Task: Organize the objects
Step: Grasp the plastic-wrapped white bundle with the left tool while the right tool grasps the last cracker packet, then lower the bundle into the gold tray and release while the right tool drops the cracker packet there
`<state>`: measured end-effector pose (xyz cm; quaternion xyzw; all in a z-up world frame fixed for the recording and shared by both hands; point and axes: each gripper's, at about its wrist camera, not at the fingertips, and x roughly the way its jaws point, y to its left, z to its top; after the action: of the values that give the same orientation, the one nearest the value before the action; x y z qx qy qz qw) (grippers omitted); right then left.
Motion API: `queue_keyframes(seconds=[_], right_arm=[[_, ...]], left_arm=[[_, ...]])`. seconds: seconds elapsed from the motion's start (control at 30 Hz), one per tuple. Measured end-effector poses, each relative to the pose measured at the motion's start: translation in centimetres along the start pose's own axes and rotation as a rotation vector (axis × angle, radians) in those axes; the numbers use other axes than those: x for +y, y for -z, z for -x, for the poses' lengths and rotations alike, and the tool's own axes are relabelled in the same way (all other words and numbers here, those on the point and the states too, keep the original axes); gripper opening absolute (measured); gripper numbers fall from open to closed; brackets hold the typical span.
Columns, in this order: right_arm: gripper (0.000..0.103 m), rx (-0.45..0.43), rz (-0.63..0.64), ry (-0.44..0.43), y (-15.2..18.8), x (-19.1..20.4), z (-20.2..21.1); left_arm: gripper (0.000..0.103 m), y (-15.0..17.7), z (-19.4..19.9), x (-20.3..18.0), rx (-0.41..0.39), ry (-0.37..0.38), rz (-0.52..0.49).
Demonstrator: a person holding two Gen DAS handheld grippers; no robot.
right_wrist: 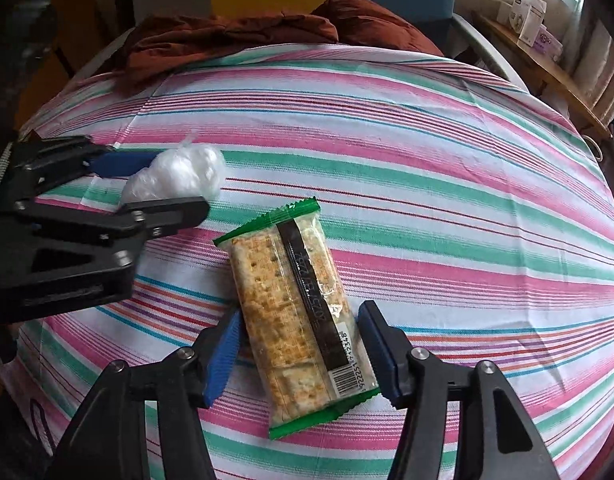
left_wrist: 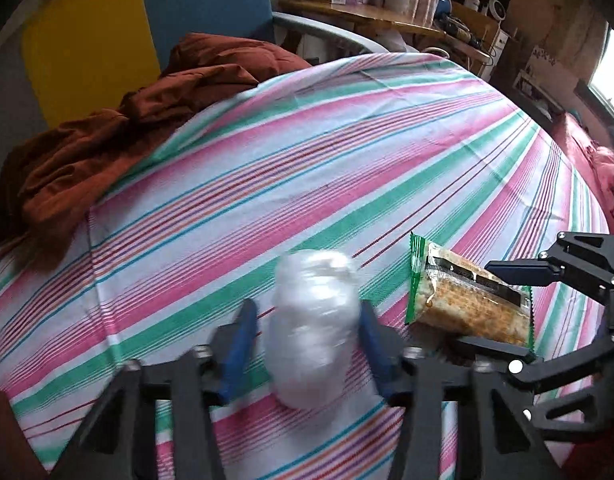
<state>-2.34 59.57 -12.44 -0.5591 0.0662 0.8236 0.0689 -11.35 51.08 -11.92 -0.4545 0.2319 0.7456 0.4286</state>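
Right wrist view: the cracker packet (right_wrist: 299, 312) lies flat on the striped counter (right_wrist: 447, 168), its near half between the fingers of the right tool (right_wrist: 303, 354).
Long axis: it runs away from the right tool and leans a little left, roughly in line with the fingers, so they straddle its narrow width.
Right tool state: part open; blue pads just beside the packet's long edges, apparently not pressing.
Left tool state: the left tool (left_wrist: 307, 336) is closed on the white plastic-wrapped bundle (left_wrist: 313, 320), pads against both sides.
Nearer hand: the right; the left tool sits just to the packet's left.
Packet looks: clear wrapper, green crimped ends, dark band, barcode at the near end, tan crackers inside.
Behind: a rust-red cloth (right_wrist: 227, 40) at the counter's far edge.
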Motion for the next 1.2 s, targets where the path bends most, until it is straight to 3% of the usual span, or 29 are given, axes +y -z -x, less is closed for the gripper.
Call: queue_keyframes(seconds=[0.17,0.37,0.67,0.9,1.2], right_arm=[[0.048,-0.011,0.035,0.005,0.1,0.7,0.2],[0.048,-0.008,0.044,-0.009,0.2,0.0,0.1],[0.048,0.016,0.049,0.001,0.2,2.9,-0.8],[0.047,0.043,0.064,0.006,0.4,6.0,-0.6],[0.046,0.071,0.080,-0.021,1.0,10.4,0.0]], left_arm=[[0.036,1.3,1.1,0.2,-0.021,-0.005,0.022],[0.036,4.4,6.6,0.1,-0.108,-0.019,0.070],[0.036,8.4,15.0,1.3,-0.237,-0.087,0.131],[0.036,11.0,19.6,2.8,-0.305,-0.123,0.166],[0.036,14.5,22.6,4.3,-0.341,-0.134,0.212]])
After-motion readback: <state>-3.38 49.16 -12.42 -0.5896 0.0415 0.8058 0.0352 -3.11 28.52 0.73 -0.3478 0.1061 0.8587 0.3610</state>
